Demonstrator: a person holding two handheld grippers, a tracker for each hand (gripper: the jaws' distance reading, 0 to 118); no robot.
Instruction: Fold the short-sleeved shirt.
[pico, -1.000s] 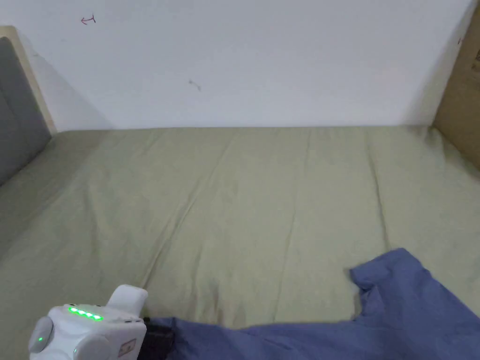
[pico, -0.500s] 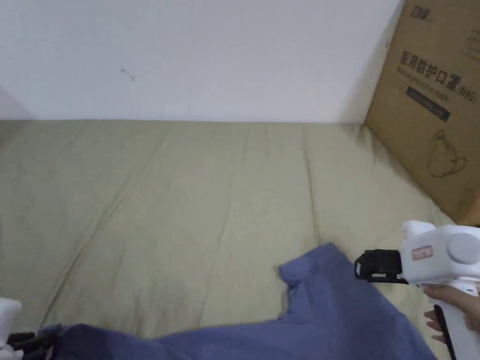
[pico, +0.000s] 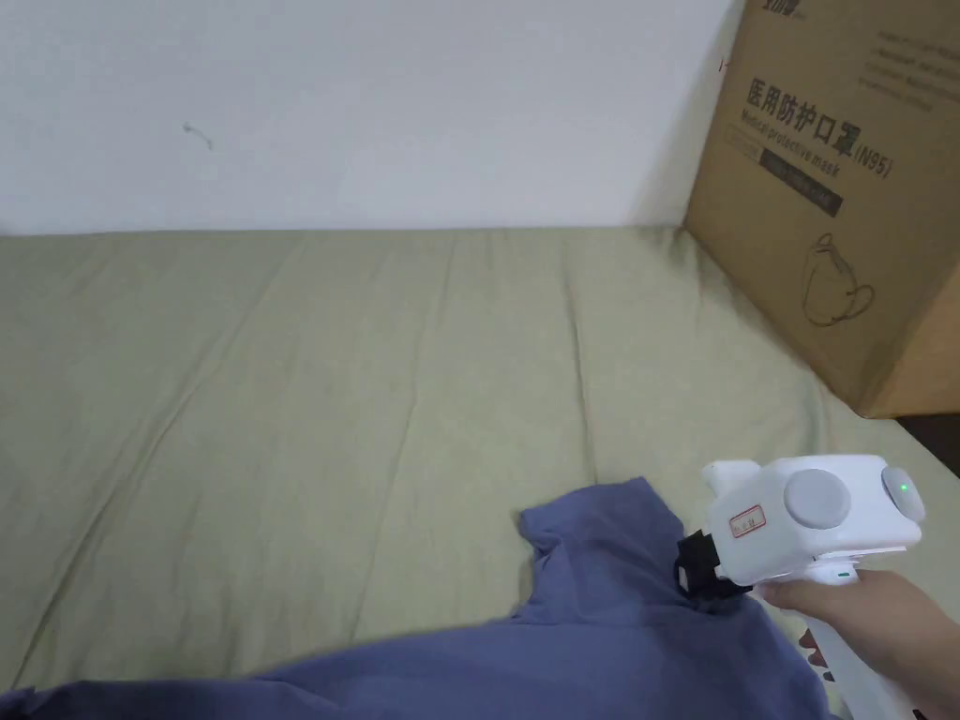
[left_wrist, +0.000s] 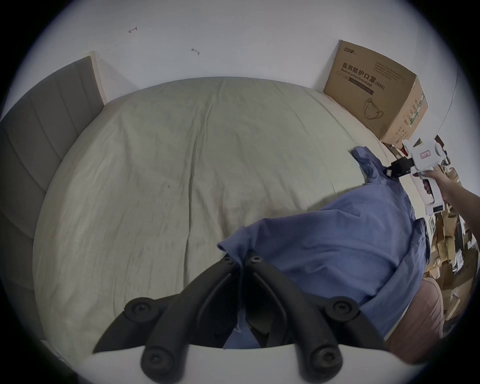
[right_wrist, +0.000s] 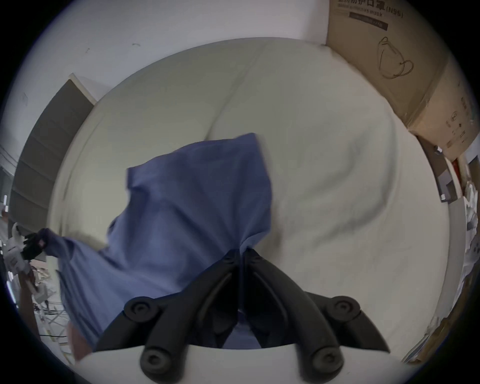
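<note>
left gripper (left_wrist: 241, 262): jaws clamped on blue shirt (left_wrist: 337, 249) edge
right gripper (right_wrist: 242, 253): jaws pinching shirt, 5 o'clock head view
tip: keep cloth taut, lay flat on bed (pico: 375, 375)

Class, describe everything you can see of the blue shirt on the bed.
The blue shirt is a plain, thin woven-looking garment, rumpled and unfolded. It lies spread along the near edge of the green bed sheet, one short sleeve reaching onto it. The left gripper pinches one corner of the cloth, the right gripper another part, both jaws closed on fabric. Its near part hangs over the bed's edge.
</note>
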